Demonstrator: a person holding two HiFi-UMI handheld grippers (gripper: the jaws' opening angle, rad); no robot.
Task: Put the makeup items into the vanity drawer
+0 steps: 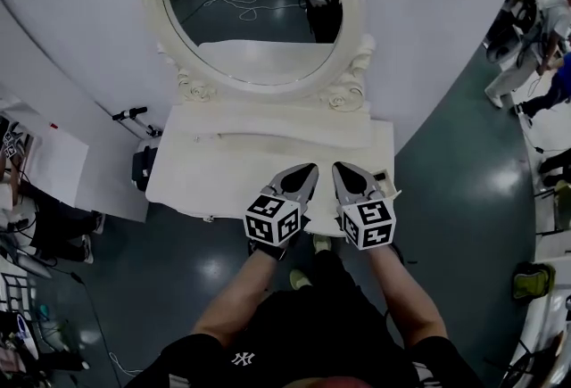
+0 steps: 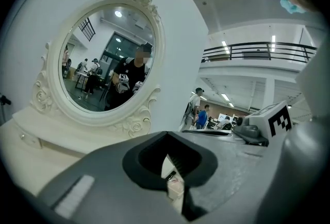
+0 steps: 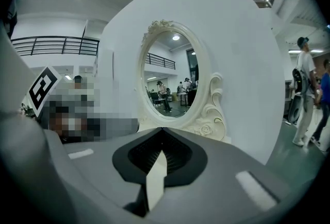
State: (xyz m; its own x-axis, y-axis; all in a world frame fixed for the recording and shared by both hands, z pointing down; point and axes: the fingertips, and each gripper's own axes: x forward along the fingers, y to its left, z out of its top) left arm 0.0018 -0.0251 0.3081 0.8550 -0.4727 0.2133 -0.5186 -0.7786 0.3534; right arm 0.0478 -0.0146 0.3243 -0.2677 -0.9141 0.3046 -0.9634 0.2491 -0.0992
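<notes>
The white vanity (image 1: 227,172) with its oval mirror (image 1: 259,47) stands against a white wall in the head view. A low shelf with a small knob (image 1: 198,138) runs under the mirror, and no drawer stands open. My left gripper (image 1: 309,169) and right gripper (image 1: 340,168) hover side by side over the vanity's front right part, both shut with nothing in them. A small item (image 1: 383,177) lies at the top's right edge, too small to identify. In the left gripper view the jaws (image 2: 166,134) meet at the tips, and a pale pinkish item (image 2: 175,186) shows through the gap below. In the right gripper view the jaws (image 3: 162,130) are closed too.
A black device (image 1: 143,168) sits on the floor left of the vanity. People stand on the grey floor at the far right (image 1: 535,20). The holder's feet (image 1: 321,243) show under the vanity's front edge. The right gripper's marker cube (image 2: 276,120) shows in the left gripper view.
</notes>
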